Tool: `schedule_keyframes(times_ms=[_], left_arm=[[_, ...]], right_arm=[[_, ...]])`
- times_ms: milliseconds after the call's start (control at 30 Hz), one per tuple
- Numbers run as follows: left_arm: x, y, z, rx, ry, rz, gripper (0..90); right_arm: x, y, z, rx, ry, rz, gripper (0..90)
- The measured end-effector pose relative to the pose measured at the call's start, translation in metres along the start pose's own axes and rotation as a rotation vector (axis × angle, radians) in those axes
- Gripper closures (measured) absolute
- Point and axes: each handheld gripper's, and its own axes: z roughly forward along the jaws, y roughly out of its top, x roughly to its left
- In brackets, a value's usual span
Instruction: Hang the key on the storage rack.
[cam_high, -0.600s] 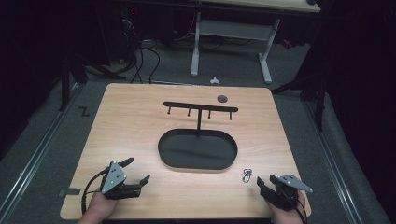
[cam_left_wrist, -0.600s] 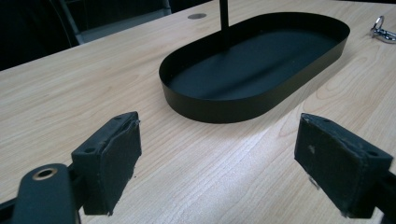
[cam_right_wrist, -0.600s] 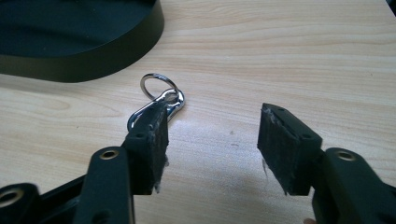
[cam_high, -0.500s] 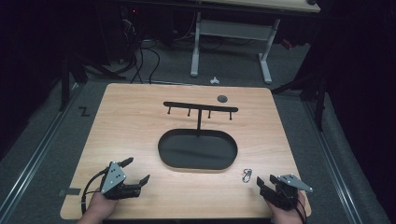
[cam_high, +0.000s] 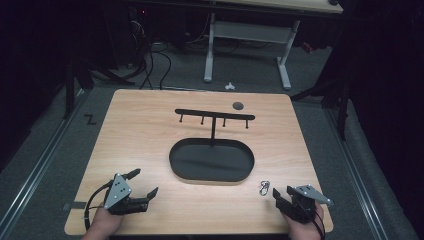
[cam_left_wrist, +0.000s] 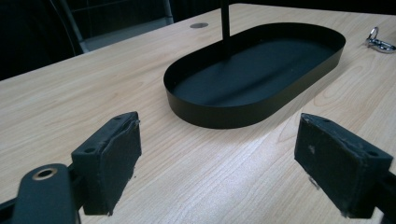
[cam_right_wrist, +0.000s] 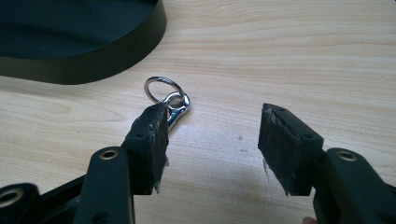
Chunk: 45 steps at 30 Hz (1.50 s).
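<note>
Right claw (cam_right_wrist: 212, 149) was held apart, empty. Keyring (cam_right_wrist: 167, 99) lay flat on counter (cam_right_wrist: 289, 56), just ahead of its left pad, w/ nothing gripped. Judged light, stiff, slippery metal; best pinched across the clasp body.

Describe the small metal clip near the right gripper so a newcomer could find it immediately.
Start at the black oval tray in the middle of the wooden table. Just off its near right end lies the clip, ahead of the right gripper. It is the table's lone shiny silver piece, with a round ring.

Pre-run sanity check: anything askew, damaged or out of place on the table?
Nothing damaged or spilled. The metal key ring clip lies loose on the table beside the black oval tray, not hung on the hook rack.
</note>
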Motion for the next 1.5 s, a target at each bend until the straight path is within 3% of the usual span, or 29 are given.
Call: schedule_keyframes(times_ms=[100, 167, 300, 500, 667, 967, 1033, 1267, 1500], left_arm=[[0.001, 0.0, 0.002, -0.001, 0.003, -0.002, 15.1], [0.001, 0.0, 0.004, 0.008, 0.006, -0.01, 15.2], [0.0, 0.0, 0.001, 0.004, -0.005, 0.011, 15.2], [0.003, 0.001, 0.001, 0.004, -0.002, -0.012, 15.1], [0.002, 0.001, 0.002, 0.003, 0.0, -0.009, 15.1], [0.002, 0.0, -0.001, 0.0, -0.003, -0.012, 15.2], [0.002, 0.0, -0.001, 0.002, -0.003, -0.012, 15.1], [0.002, 0.0, -0.001, 0.0, -0.004, -0.012, 15.2], [0.001, 0.0, -0.002, -0.005, -0.006, -0.008, 15.1]], right_arm=[[0.001, 0.0, 0.001, 0.008, -0.004, -0.015, 41.7], [0.0, 0.001, 0.002, 0.015, 0.001, 0.007, 39.7], [0.003, 0.004, -0.001, 0.026, -0.039, 0.033, 36.9], [0.005, 0.007, 0.0, 0.033, -0.051, 0.008, 36.3], [0.01, 0.011, 0.005, 0.049, -0.049, -0.037, 29.4], [0.011, 0.01, 0.005, 0.08, -0.039, -0.011, 27.5], [0.014, 0.011, 0.005, 0.083, -0.052, -0.037, 28.0], [0.018, 0.016, 0.007, 0.145, -0.033, -0.066, 32.3], [0.015, 0.021, 0.011, 0.229, -0.006, -0.045, 37.1]])
